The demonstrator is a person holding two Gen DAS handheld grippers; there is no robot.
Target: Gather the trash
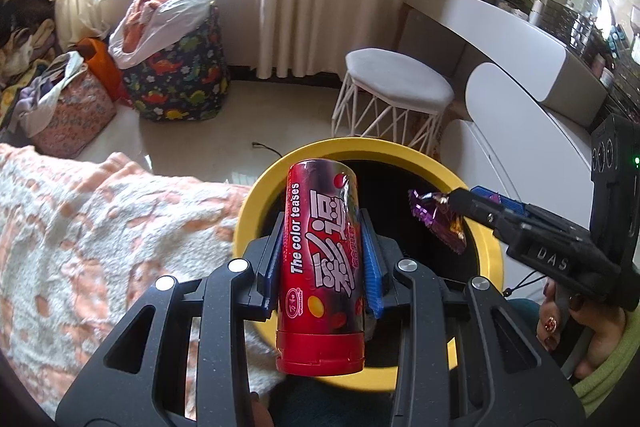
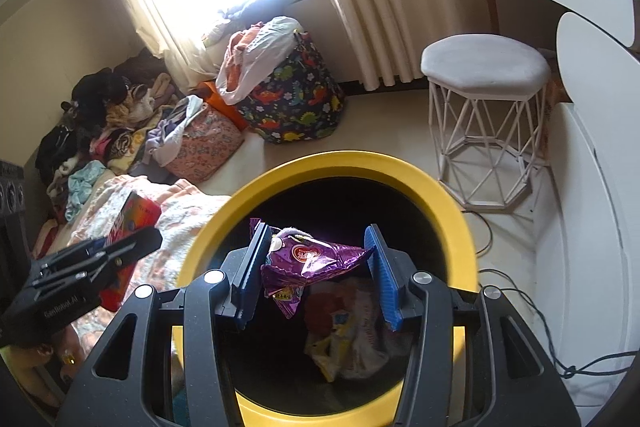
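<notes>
My left gripper (image 1: pixel 322 227) is shut on a red candy tube (image 1: pixel 322 267) marked "The color teases", held over the near left rim of the yellow-rimmed trash bin (image 1: pixel 256 203). My right gripper (image 2: pixel 316 247) stands over the bin's mouth (image 2: pixel 452 227); its jaws are wide apart, and a crumpled purple foil wrapper (image 2: pixel 308 261) spans the gap between the blue pads. Whether the pads still grip it I cannot tell. The wrapper also shows in the left wrist view (image 1: pixel 438 221) at the right gripper's tip (image 1: pixel 460 201). Crumpled wrappers (image 2: pixel 352 327) lie in the bin's bottom.
A pink and white blanket (image 1: pixel 100 227) lies left of the bin. A white stool (image 2: pixel 486 115) stands behind it, a white vanity (image 1: pixel 520 39) to the right. Bags of clothes (image 2: pixel 292 91) sit by the curtains. Cables (image 2: pixel 520 295) run on the floor at right.
</notes>
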